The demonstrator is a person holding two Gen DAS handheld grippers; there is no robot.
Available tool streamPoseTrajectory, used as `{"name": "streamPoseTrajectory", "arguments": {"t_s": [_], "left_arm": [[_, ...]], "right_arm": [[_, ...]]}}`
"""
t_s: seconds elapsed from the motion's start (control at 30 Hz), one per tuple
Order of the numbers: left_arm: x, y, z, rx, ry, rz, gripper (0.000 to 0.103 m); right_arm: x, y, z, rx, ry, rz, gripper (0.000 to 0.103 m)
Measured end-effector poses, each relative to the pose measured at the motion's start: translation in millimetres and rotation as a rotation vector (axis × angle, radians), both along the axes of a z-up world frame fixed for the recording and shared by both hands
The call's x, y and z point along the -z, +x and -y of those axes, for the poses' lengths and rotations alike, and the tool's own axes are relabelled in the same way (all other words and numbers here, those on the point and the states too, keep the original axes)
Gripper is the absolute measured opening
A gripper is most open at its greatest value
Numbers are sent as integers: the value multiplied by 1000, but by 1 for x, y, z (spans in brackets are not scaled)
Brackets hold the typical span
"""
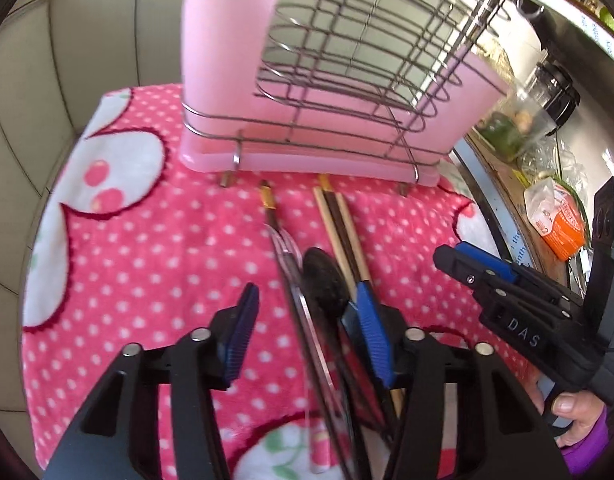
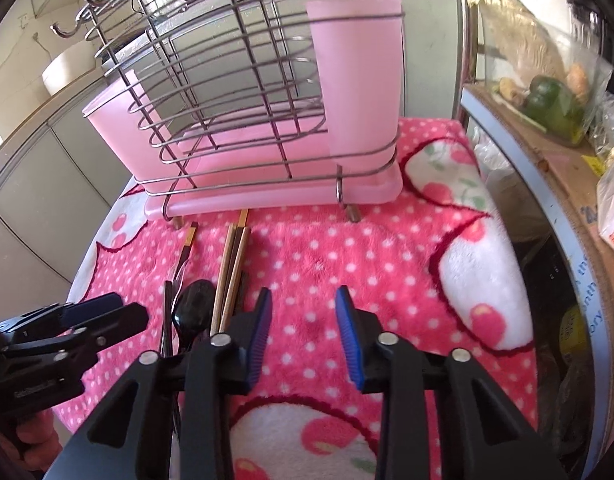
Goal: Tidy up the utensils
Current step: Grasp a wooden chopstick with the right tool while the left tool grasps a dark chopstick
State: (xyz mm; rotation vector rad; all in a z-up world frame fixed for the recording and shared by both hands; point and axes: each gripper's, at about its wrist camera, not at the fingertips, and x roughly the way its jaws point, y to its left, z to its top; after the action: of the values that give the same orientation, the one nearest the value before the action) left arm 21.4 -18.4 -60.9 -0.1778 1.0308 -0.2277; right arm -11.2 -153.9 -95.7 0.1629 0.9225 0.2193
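While the left gripper (image 1: 303, 316) stands over the utensils (image 1: 327, 280), its fingers are apart, gripping nothing. Right gripper (image 2: 303, 332): fingers apart, nothing between. Rack (image 2: 243, 120): at blanket's (image 2: 347, 256) far edge.

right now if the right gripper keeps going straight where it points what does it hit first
Probably the pink dotted towel: the right gripper has nothing between its open fingers, and the chopsticks lie off to its left.

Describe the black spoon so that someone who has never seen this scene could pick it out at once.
Find the pink holder in its wire rack on the pink dotted cloth. A row of utensils lies on the cloth before it. Among them the black spoon is the only one with a glossy dark oval bowl, between the metal utensil and the straight chopsticks.
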Motion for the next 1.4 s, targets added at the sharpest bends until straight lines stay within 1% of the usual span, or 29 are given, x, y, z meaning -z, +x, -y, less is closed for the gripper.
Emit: {"name": "streamPoseTrajectory", "arguments": {"t_s": [0.07,0.1,0.23,0.3,0.37,0.43,0.5,0.67,0.77,0.93,1.07,1.2,1.23,1.27,1.4], "left_arm": [[8,6,6,0,5,-27,40],[12,9,8,-4,9,-40,38],[24,17,12,-18,21,-79,25],[26,20,14,-25,26,-73,22],[26,22,14,-27,34,-67,12],[25,23,12,-20,17,-73,9],[23,21,9,-22,20,-68,5],[17,14,-2,-35,15,-45,5],[5,2,-22,-49,18,-15,5],[-4,0,-50,-103,35,16,5],[3,2,-72,-148,50,-8,5],[17,11,-75,-157,60,-37,5],[19,13,-77,-156,59,-46,5],[21,12,-78,-155,60,-53,5],[26,13,-80,-142,62,-78,5]], "right_arm": [[2,2,3,-3,11,-11,25],[4,3,4,-4,16,-16,24],[10,7,8,-7,29,-30,21],[12,10,9,-10,40,-39,19],[14,11,10,-14,50,-47,18],[16,14,9,-21,62,-55,17],[16,15,6,-31,70,-61,16],[17,18,-3,-56,96,-82,15],[17,24,-9,-76,136,-107,15],[19,39,-25,-108,181,-152,15],[26,50,-39,-117,159,-186,15],[30,57,-51,-124,130,-194,14],[31,57,-52,-124,120,-190,13],[31,58,-53,-126,118,-186,8],[25,56,-44,-102,119,-171,6]]}}
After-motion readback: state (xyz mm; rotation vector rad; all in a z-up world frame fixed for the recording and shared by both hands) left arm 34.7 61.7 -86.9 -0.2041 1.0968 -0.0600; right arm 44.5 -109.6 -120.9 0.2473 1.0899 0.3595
